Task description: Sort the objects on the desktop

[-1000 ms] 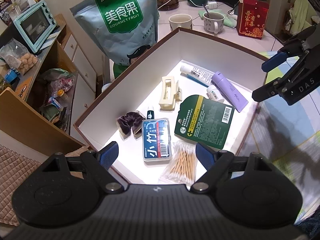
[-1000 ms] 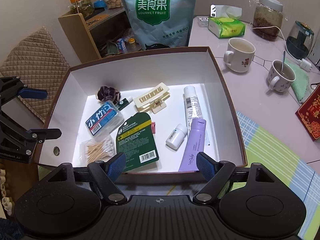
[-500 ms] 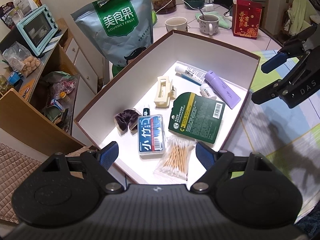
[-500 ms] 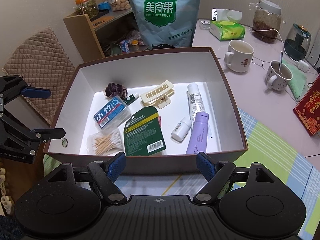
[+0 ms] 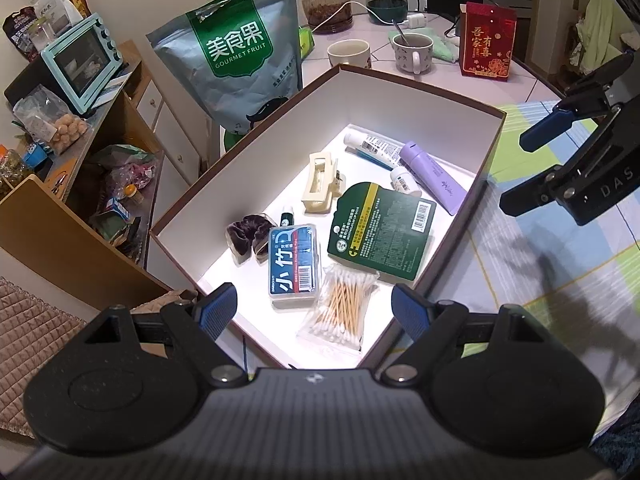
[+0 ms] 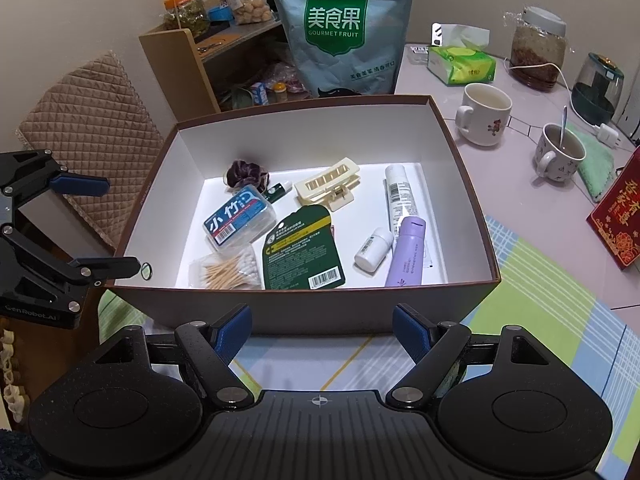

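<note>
The small items, among them the cotton swabs (image 5: pixel 340 300), floss box (image 6: pixel 239 222) and purple tube (image 6: pixel 406 254), all lie inside the brown box (image 6: pixel 304 312); both the left gripper (image 5: pixel 312 308) and right gripper (image 6: pixel 322 330) hover outside it, jaws spread and empty; sorting looks essentially finished.

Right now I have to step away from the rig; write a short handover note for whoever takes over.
Left gripper: open, empty, at the box's corner nearest the cotton swabs.
Right gripper: open, empty, outside the near wall.
In the box: swabs, blue floss case, green card pack, purple tube, white tube, small bottle, hair claw, scrunchie.
Done: everything visible is boxed.
Left: unclear; nothing loose on the mat.
</note>
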A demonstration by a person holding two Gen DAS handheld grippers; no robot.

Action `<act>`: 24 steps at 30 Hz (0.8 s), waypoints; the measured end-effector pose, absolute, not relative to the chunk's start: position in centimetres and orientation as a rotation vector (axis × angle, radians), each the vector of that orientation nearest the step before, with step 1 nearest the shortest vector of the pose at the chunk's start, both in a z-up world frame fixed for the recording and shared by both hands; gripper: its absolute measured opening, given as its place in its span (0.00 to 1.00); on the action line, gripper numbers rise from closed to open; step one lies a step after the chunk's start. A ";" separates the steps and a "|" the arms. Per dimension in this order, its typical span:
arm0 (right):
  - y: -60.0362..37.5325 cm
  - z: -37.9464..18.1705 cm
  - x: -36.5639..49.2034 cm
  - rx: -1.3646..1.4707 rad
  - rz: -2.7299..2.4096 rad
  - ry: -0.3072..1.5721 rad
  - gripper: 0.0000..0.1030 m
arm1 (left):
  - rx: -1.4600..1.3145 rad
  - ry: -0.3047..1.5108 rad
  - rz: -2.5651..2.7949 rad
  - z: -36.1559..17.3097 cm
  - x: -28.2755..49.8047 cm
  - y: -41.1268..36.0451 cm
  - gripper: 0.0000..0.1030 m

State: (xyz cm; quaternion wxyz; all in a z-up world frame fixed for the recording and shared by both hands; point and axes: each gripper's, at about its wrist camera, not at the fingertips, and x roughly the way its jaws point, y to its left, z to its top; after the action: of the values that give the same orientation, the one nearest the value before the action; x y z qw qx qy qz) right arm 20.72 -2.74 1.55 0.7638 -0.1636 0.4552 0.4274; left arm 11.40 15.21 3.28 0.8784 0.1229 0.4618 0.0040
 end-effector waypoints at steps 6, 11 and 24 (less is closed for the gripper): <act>-3.0 1.8 20.3 -0.356 0.949 0.982 0.78 | 0.250 0.961 0.018 3.3 11.0 14.5 0.79; -3.2 2.0 20.3 -0.359 0.967 0.975 0.78 | 0.239 0.957 0.036 3.4 10.7 14.1 0.79; -3.7 2.1 20.8 -0.387 1.012 0.953 0.78 | 0.200 0.946 0.106 3.4 10.1 13.3 0.79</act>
State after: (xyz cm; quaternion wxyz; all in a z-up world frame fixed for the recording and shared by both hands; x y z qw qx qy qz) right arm 20.76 -3.72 2.13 0.7510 -0.1769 0.4361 0.4631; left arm 10.07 13.34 3.38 0.8840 0.0962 0.4546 0.0510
